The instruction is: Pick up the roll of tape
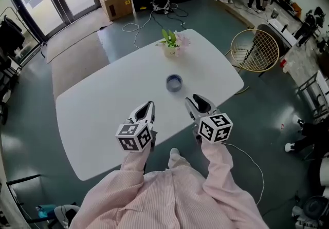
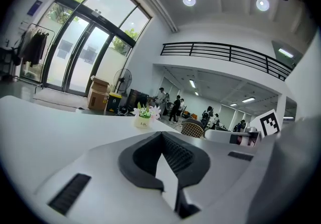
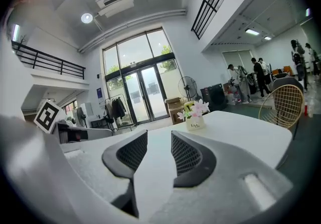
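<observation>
Head view shows the blue roll of tape lying flat mid-bench, just ahead of both grippers. The left gripper has its fingers shut on nothing. The right gripper has its fingers a little apart, likely ready to reach.

bright daylight + ceiling lamps | fisheye-warped edges | soft shadows | sharp focus
</observation>
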`<state>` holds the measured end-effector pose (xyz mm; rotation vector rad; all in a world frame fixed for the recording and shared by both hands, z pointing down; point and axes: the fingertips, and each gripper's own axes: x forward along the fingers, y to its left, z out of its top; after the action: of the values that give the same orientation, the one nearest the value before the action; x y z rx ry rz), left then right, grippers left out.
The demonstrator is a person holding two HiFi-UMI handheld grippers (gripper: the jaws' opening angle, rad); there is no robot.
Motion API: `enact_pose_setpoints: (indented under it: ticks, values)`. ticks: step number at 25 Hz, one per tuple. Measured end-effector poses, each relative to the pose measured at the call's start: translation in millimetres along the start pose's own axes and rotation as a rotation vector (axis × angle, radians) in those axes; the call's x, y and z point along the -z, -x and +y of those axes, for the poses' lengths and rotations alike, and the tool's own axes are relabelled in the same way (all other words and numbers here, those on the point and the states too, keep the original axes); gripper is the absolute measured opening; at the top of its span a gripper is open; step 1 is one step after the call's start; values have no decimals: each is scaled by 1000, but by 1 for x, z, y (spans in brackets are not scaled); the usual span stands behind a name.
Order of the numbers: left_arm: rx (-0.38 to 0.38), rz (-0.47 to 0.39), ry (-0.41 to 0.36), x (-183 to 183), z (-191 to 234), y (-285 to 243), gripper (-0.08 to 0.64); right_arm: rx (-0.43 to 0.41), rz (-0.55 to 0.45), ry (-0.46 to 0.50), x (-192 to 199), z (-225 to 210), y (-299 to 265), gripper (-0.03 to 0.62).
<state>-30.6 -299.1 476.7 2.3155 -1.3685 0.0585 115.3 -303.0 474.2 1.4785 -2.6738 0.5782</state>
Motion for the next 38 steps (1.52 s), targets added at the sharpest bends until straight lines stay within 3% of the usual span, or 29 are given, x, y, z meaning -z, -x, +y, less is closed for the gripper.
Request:
enact_pose_setpoints:
  ticks: [10, 19, 32, 38]
  values:
    - [-55, 57, 96, 12, 23, -56, 0, -108, 164, 113, 10, -35, -67, 133]
    - [-82, 157, 178, 30, 49, -85, 0, -200, 357, 241, 35, -39, -122, 132]
    - [-110, 281, 287, 66, 81, -113, 0, -359, 761, 563, 100, -39, -173, 132]
    - [-107, 301, 316, 74, 85, -121, 0, -388, 921, 691, 126, -47, -181, 129]
